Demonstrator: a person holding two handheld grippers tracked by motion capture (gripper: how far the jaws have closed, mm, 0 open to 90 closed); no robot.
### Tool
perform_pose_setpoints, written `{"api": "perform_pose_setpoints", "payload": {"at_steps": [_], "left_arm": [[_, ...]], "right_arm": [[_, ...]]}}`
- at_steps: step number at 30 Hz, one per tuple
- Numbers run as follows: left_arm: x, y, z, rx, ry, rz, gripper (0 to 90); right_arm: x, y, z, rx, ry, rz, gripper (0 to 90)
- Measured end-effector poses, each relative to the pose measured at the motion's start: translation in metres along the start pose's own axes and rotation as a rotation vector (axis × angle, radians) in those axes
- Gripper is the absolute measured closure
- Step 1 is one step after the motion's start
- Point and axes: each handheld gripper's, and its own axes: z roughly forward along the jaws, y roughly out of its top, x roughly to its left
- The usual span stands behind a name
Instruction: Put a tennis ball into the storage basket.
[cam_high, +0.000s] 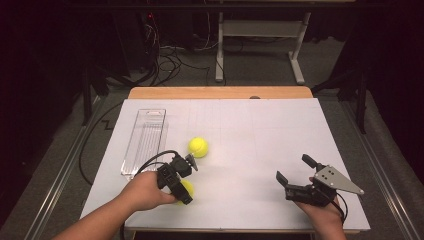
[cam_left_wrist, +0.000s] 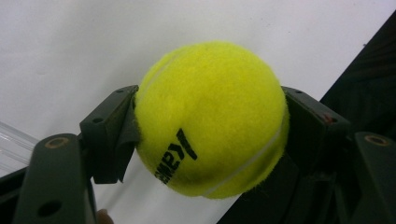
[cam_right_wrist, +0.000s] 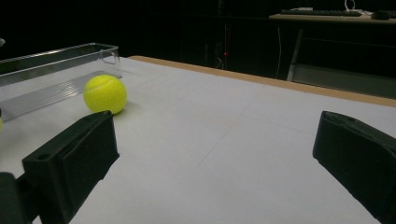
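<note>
Fingers (cam_left_wrist: 109, 135) of our left gripper (cam_high: 176, 176) clamp a yellow tennis ball (cam_left_wrist: 211, 119) from both sides, low over the near-left part of the white tabletop (cam_high: 260, 130). Our right gripper (cam_high: 296, 176) waits at the near right, its fingers (cam_right_wrist: 74, 161) spread wide and holding nothing.

We judge the risk lies in the hold itself: the ball is round and fuzzy, pinched across its middle, and a tilt or a slackened squeeze could let it pop free and roll toward the tabletop's near edge.

A second tennis ball (cam_high: 198, 147) rests loose on the tabletop, just beside the clear plastic tray (cam_high: 145, 142); a careless pass could knock it rolling.

That long, narrow tray lies at the left and looks empty, its ribbed floor showing through. A ball set down off-centre could catch a wall and bounce out.
</note>
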Motion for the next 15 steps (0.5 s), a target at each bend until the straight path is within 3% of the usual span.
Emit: {"api": "perform_pose_setpoints", "payload": {"at_steps": [7, 15], "left_arm": [[0.001, -0.002, -0.014, -0.005, -0.023, -0.005, 26.8], [0.004, -0.008, -0.030, 0.001, -0.019, -0.017, 26.8]], "right_arm": [[0.000, 0.000, 0.000, 0.000, 0.000, 0.000, 0.4], [0.000, 0.000, 0.000, 0.000, 0.000, 0.000, 0.4]]}}
